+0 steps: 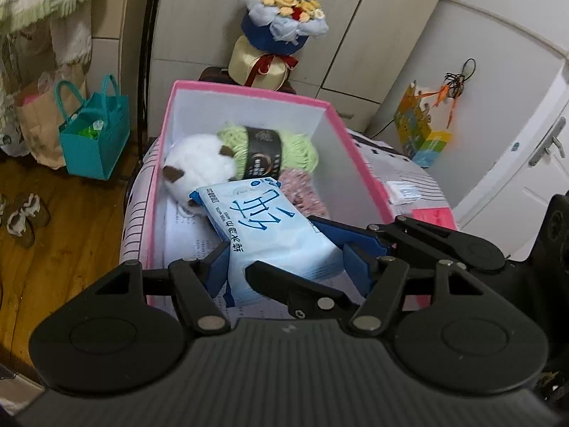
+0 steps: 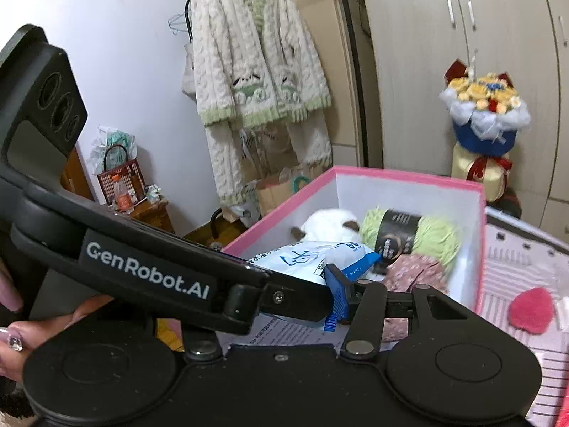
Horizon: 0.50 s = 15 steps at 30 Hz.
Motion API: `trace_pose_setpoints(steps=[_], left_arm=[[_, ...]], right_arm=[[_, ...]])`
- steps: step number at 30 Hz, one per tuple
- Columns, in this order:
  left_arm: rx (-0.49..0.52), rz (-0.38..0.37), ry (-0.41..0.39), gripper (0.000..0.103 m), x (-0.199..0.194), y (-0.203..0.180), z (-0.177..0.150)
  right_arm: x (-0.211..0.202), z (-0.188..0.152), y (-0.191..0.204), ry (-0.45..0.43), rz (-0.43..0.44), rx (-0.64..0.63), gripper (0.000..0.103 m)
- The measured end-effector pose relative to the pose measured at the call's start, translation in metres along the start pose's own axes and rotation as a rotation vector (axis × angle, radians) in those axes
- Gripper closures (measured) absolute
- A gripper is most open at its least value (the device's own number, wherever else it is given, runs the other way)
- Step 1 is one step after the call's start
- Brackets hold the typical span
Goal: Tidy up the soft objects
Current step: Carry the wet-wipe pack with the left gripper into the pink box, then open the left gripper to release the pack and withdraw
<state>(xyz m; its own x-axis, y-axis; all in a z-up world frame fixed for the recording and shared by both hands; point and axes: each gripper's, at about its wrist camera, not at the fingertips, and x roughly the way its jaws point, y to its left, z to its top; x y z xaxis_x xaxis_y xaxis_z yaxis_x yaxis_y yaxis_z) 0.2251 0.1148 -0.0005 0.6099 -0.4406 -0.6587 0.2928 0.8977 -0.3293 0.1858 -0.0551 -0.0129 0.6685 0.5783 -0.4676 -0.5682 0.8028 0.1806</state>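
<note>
The pack of wet wipes [image 1: 270, 235] lies slanted over the pink box [image 1: 359, 163], its long axis running from between the left tongs [image 1: 284, 267] up and away toward the plush toy [image 1: 199, 170]; the near end sits between the blue pads [image 1: 359, 267], which press both its sides. The right tongs [image 2: 334, 295] come in from the right; whether they pinch the pack or merely lie against it I cannot tell, since the other tool hides one finger.

Ahead of the tongs the box holds one white plush toy, one ball of green yarn [image 1: 274, 149], and one pink patterned cloth [image 1: 306, 192].

Only the right view shows one pink fuzzy pad [image 2: 530, 311] outside the box to the right, a hanging cardigan [image 2: 259, 82], and a hand [image 2: 14, 323]. Only the left view shows a teal bag [image 1: 96, 135].
</note>
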Motion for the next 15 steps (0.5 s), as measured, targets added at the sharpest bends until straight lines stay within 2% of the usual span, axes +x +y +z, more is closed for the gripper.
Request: trace_pose_setpoints(steps=[4, 8, 13, 15], left_arm=[[-0.005, 0.013, 0.010, 0.038, 0.009, 0.008, 0.000], [0.032, 0.043, 0.004, 0.037, 0.012, 0.004, -0.002], [0.090, 0.097, -0.023, 0.034, 0.003, -0.004, -0.007], [0.116, 0.127, -0.044, 0.030, -0.006, -0.009, -0.010]], right_arm=[[0.014, -0.002, -0.004, 0.036, 0.011, 0.011, 0.046], [0.018, -0.004, -0.004, 0.083, 0.013, 0.013, 0.046], [0.013, -0.008, -0.006, 0.125, -0.019, 0.018, 0.033], [0.005, -0.007, -0.006, 0.128, -0.033, 0.016, 0.032]])
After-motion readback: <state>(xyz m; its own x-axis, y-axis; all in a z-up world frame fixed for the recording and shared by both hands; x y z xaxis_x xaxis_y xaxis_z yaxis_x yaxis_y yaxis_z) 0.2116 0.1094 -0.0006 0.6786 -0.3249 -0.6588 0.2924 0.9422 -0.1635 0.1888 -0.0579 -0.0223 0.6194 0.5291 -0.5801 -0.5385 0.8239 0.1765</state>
